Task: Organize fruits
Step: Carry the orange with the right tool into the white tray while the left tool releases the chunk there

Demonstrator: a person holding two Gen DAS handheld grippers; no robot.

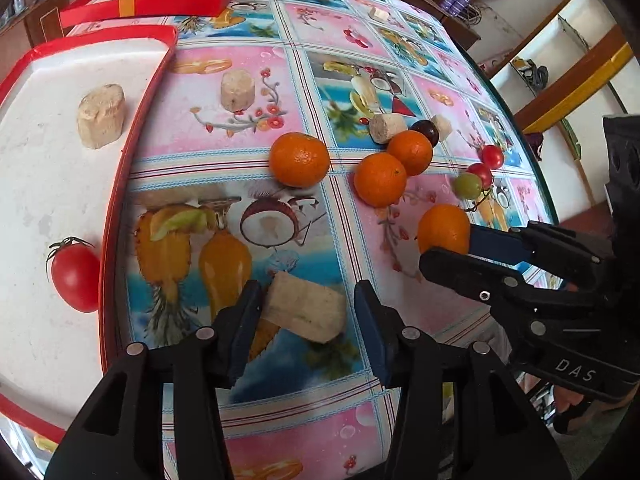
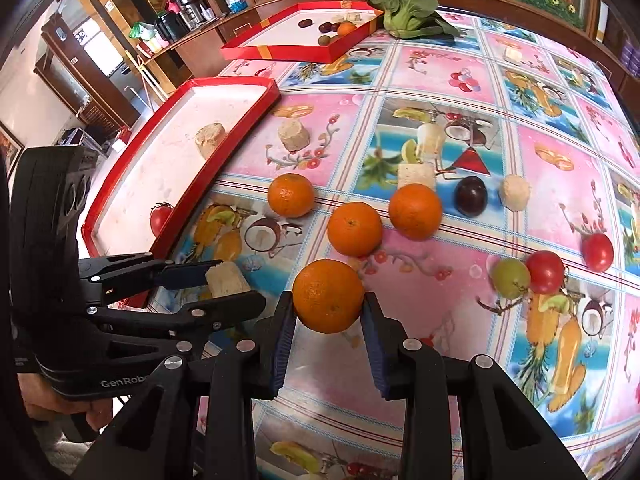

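The right tongs (image 2: 329, 312) pinch an orange (image 2: 328, 295) just above the bench (image 2: 440, 320), while the left tongs (image 1: 308, 312) stand spread around a pale chunk (image 1: 306, 306) lying on the bench beside the red tray (image 1: 120, 184) holding a tomato (image 1: 75, 274).

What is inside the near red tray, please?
The near red tray holds a pale fruit chunk and a tomato, apart on its white floor. The left wrist view cuts off its left side, and the left tool hides its nearest corner.
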